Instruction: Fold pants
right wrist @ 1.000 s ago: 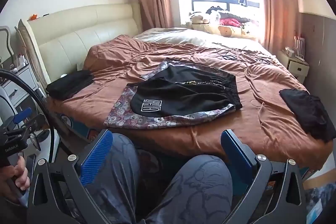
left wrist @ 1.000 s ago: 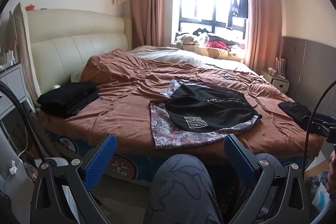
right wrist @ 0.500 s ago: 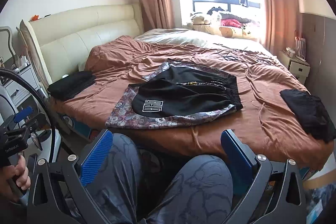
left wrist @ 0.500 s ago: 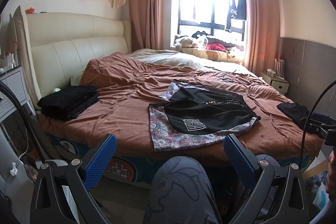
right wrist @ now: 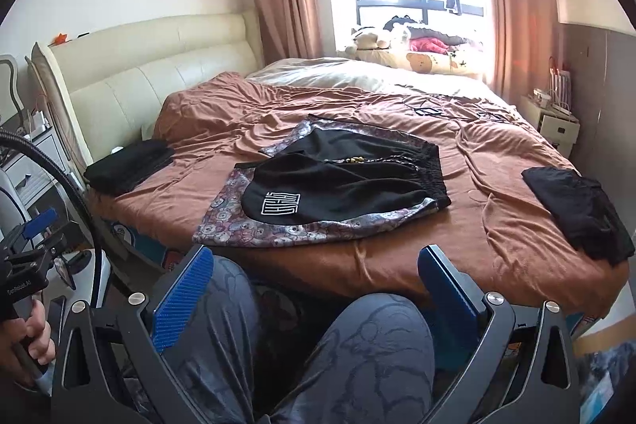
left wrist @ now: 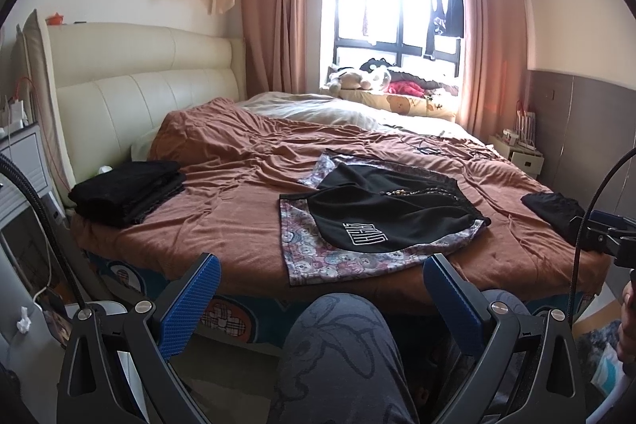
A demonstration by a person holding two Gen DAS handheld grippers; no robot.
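Two grippers hang low in front of the bed (left wrist: pixel 246 225), both above the person's patterned trouser knees (right wrist: pixel 369 356), well short of the mattress edge. The left gripper (left wrist: pixel 322 289) has its blue-padded fingers (left wrist: pixel 190 301) spread wide with nothing between them; the right gripper (right wrist: pixel 318 281) is likewise spread wide and empty. The black pants (right wrist: pixel 342 185), with a white square logo near the closer end, lie flat on a bear-print cloth (right wrist: pixel 254 225) near the front edge of the brown bedspread. A folded black stack (left wrist: pixel 127 191) sits near the cream headboard (left wrist: pixel 131 86), and another black garment (right wrist: pixel 576 209) lies towards the bed's right side, well apart from the pants.
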